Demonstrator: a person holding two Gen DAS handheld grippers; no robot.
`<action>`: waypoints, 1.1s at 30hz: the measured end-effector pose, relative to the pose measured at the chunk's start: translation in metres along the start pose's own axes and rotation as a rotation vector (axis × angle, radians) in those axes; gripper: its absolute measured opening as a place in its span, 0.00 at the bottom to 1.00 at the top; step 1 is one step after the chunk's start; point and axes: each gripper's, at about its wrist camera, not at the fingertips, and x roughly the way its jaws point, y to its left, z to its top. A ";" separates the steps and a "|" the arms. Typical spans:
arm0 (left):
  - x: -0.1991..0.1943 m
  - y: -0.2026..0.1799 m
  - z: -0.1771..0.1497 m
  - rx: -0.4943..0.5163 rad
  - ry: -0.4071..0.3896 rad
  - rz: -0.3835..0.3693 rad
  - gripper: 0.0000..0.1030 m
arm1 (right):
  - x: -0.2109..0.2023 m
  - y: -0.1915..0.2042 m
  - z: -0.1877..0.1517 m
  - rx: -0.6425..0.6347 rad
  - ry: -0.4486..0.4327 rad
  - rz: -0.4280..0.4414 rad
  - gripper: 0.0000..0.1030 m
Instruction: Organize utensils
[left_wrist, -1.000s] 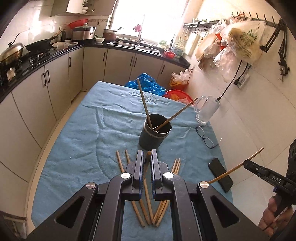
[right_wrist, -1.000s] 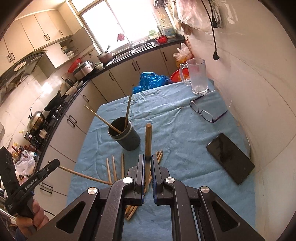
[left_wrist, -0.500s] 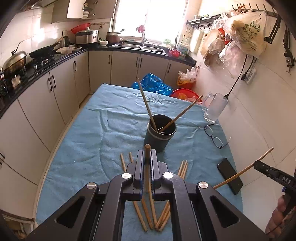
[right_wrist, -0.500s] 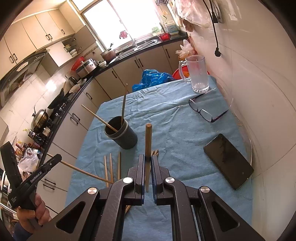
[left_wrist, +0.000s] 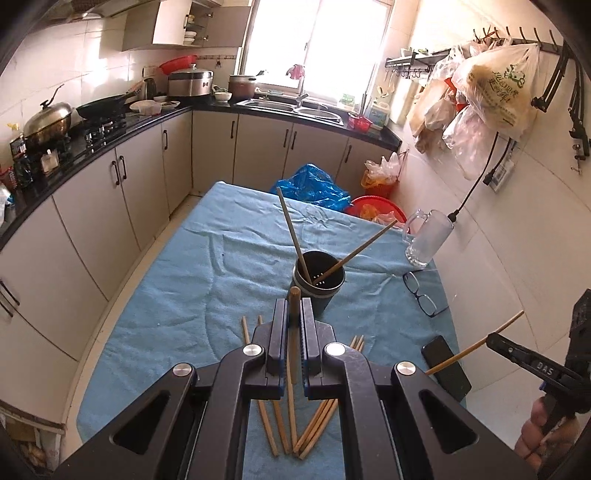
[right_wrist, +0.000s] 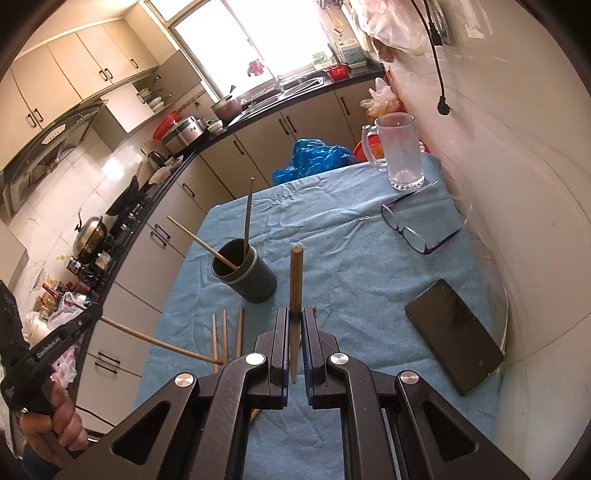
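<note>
A dark cylindrical holder (left_wrist: 320, 291) (right_wrist: 246, 276) stands mid-table on the blue cloth with two chopsticks leaning in it. My left gripper (left_wrist: 294, 311) is shut on a wooden chopstick (left_wrist: 294, 299), held above the table just short of the holder. My right gripper (right_wrist: 295, 319) is shut on another wooden chopstick (right_wrist: 296, 280), held to the right of the holder and pointing up. Several loose chopsticks (left_wrist: 280, 424) (right_wrist: 223, 338) lie on the cloth in front of the holder. Each gripper also shows at the edge of the other's view.
A glass mug (right_wrist: 400, 153), a pair of glasses (right_wrist: 417, 229) and a black phone (right_wrist: 454, 334) lie along the table's right side by the white wall. Kitchen cabinets and counter run along the left and far side. A blue bag (left_wrist: 314, 188) sits beyond the table.
Both grippers have risen and drawn back a little with their chopsticks. The holder and loose chopsticks have not moved.
</note>
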 end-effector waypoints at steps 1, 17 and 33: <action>-0.003 0.000 0.002 0.002 -0.001 0.003 0.05 | 0.001 -0.001 0.001 0.000 0.001 0.002 0.06; -0.009 0.017 0.047 0.066 -0.078 -0.146 0.05 | -0.013 0.022 0.018 0.059 -0.111 -0.078 0.06; 0.027 0.030 0.121 0.053 -0.133 -0.209 0.05 | 0.017 0.077 0.093 0.064 -0.145 -0.052 0.06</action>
